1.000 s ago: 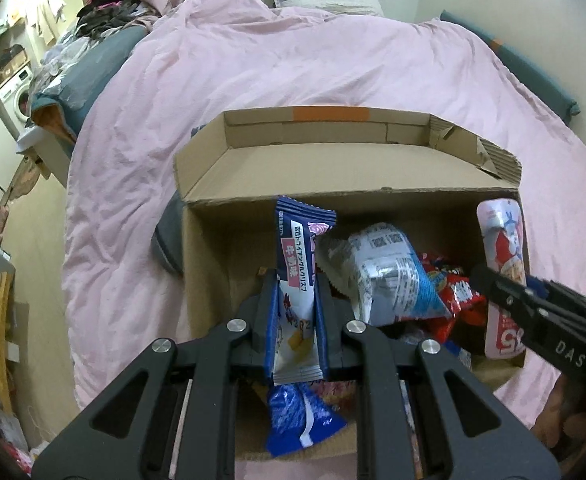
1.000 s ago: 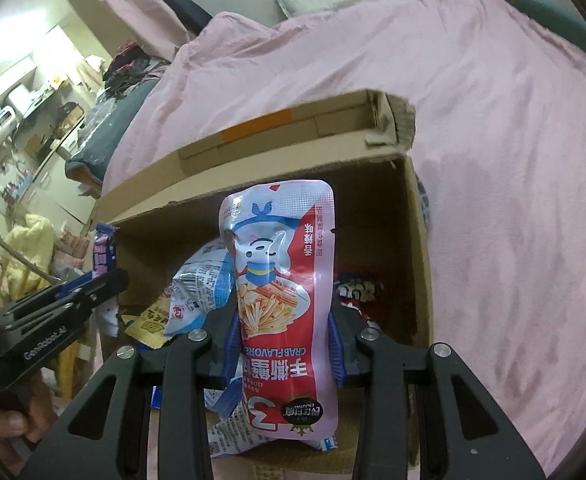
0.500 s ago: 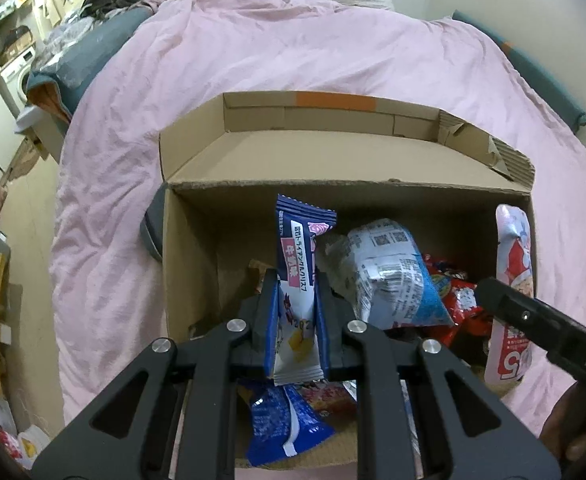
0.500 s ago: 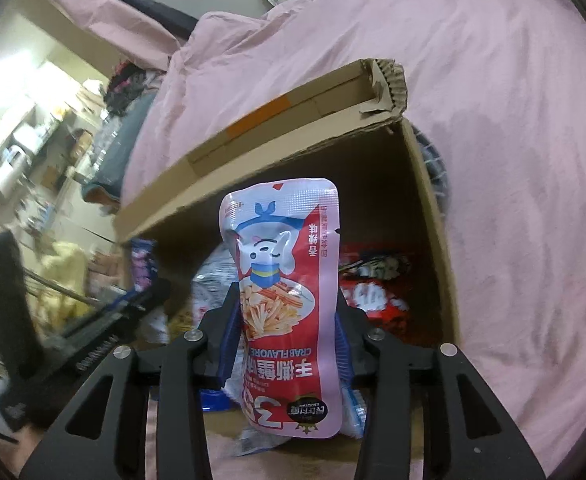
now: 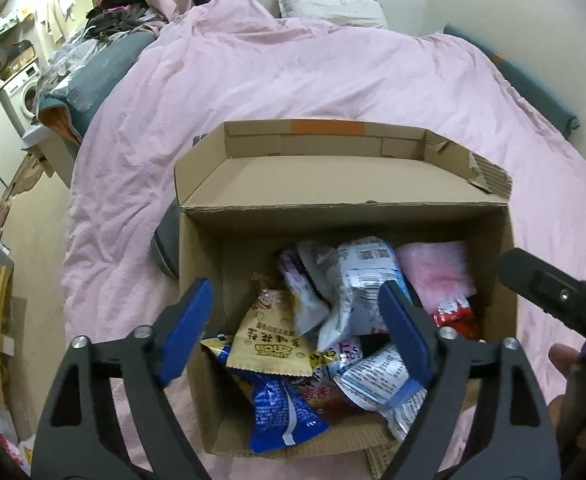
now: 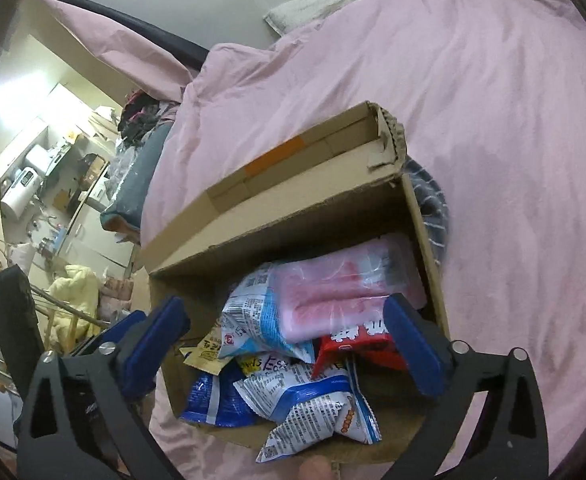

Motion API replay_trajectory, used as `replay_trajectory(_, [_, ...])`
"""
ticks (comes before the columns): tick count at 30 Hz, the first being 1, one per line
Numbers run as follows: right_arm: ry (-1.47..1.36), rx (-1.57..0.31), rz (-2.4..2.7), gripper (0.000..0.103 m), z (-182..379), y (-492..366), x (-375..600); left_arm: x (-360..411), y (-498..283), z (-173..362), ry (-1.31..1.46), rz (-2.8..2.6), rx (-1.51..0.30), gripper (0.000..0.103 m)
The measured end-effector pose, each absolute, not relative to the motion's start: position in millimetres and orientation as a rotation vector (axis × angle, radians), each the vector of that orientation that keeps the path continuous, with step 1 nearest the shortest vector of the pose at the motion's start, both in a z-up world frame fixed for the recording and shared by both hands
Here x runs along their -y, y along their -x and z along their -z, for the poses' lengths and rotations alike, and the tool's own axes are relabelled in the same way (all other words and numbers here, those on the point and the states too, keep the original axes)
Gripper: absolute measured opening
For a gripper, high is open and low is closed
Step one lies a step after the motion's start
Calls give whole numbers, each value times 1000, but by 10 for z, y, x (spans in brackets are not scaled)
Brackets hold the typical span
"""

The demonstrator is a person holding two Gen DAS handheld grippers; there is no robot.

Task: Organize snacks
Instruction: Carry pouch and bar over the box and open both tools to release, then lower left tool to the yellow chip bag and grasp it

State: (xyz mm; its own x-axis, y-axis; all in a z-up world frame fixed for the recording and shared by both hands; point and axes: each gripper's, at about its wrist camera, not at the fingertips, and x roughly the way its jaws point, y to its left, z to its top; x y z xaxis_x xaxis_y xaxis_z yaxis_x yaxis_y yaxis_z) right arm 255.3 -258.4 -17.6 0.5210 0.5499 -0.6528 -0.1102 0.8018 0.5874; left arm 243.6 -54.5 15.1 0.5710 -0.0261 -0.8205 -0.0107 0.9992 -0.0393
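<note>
An open cardboard box (image 5: 333, 208) (image 6: 277, 236) sits on the bed, filled with several snack packets. My left gripper (image 5: 295, 332) hovers over its left half, jaws opening, with nothing pressed between the blue pads. A white and purple packet (image 5: 305, 292) lies loose below it, beside a yellow packet (image 5: 269, 340). Over the box's right half, my right gripper (image 6: 283, 346) is also opening and holds nothing. The pink and red packet (image 6: 341, 292) (image 5: 437, 272) lies flat on the pile by the right wall.
The box rests on a pink duvet (image 5: 293, 80) with a pillow (image 5: 333, 8) at the far end. A dark grey item (image 5: 165, 248) sticks out beside the box's left wall. Clothes and a washing machine (image 5: 25, 92) stand at the left. A hand (image 5: 565, 360) holds the right gripper.
Both grippers went from shut to open. The blue and white packet left the left jaws and the pink and red packet left the right jaws; both now lie in the box.
</note>
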Motion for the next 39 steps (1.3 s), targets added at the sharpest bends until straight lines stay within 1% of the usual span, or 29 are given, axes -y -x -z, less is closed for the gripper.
replay_trajectory(5, [-471,-909,-416,103,89,-2522,2573,558,-2385,-217,47,7,-949,84])
replay_trajectory(15, [-433,-903,-429,103,35,-2425,2611,494,-2201,-384,64,16,-904,85])
replay_trajectory(16, [-428,-902,-426,103,24,-2407,2624,482,-2167,-394,71,23,-904,88])
replay_trajectory(17, [-424,-898,-424,103,7,-2383,2639,468,-2127,-404,79,35,-904,94])
replay_trajectory(20, [-432,-880,-424,103,-54,-2294,2688,418,-1970,-455,88,50,-882,99])
replay_trajectory(28, [-463,-871,-418,103,-147,-1989,2762,285,-1625,-471,86,9,-876,99])
replay_trajectory(31, [-452,-883,-410,103,-125,-1897,2753,314,-1499,-441,16,-34,-883,99])
replay_trajectory(39, [-411,-933,-374,103,-18,-1622,2805,318,-1136,-358,18,-8,-916,99])
